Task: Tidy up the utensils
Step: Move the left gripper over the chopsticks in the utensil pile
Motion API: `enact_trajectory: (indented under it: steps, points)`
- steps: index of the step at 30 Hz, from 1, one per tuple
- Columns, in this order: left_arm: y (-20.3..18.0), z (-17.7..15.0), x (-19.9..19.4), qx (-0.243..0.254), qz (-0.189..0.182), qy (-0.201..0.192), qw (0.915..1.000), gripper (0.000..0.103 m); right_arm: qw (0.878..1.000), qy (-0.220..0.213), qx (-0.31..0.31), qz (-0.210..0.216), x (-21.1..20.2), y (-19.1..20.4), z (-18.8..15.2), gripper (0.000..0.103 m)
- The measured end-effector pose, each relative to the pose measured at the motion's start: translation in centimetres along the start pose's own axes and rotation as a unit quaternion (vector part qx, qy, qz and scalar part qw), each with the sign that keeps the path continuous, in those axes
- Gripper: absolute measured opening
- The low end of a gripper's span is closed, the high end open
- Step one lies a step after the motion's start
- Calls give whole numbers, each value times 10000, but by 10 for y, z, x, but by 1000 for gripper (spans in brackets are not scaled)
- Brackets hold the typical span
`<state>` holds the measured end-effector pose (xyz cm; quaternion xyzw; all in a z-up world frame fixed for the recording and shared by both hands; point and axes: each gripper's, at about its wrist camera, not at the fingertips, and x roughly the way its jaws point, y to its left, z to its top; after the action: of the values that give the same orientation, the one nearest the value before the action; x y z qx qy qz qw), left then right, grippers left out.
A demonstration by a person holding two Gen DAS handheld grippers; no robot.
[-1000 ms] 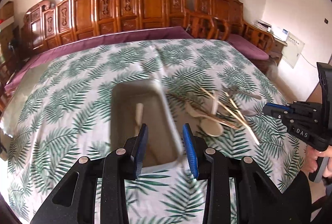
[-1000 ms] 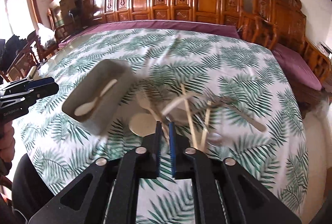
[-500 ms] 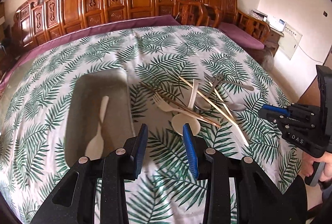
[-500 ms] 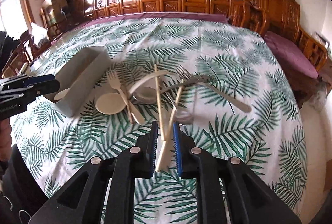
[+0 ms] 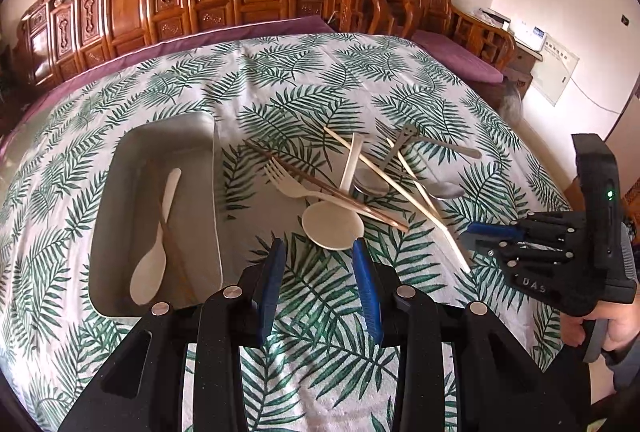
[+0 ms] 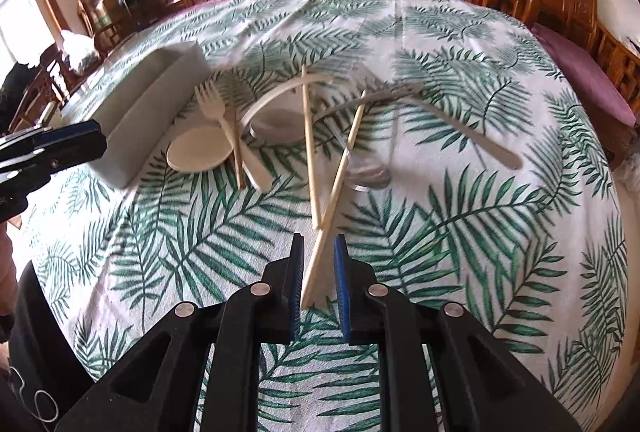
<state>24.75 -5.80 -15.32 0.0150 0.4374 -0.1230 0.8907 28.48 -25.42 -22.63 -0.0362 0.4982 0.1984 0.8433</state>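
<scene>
On a table [image 5: 280, 79] with a leaf-print cloth, a grey tray [image 5: 120, 171] at left holds one pale spoon [image 5: 154, 256]. Just right of it, the left tool [image 5: 318, 260] hovers released above loose forks, spoons and chopsticks [image 5: 400, 187]. Farther right, the right tool [image 6: 319, 264] straddles two pale chopstick ends, jaws not clenched.

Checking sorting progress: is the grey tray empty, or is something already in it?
Not empty. The grey tray holds one pale spoon lying lengthwise on its floor. The remaining utensils are still out on the tablecloth.
</scene>
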Motion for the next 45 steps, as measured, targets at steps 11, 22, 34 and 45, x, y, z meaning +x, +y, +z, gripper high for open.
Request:
enact_trajectory:
  steps: [11, 22, 34, 45]
  points:
    - [-7, -3, 5, 20, -61, 48, 10000, 33, 9974, 254, -131, -667, 11, -5, -6, 10]
    - [-8, -4, 1, 83, -29, 48, 9999, 33, 9980, 140, 113, -614, 17, -23, 11, 10]
    - [-10, 0, 7, 108, -17, 86, 9999, 33, 9972, 171, -236, -685, 31, -21, 29, 6]
    - [-14, 19, 32, -14, -25, 232, 9997, 33, 9986, 99, -197, -483, -18, -15, 3, 5]
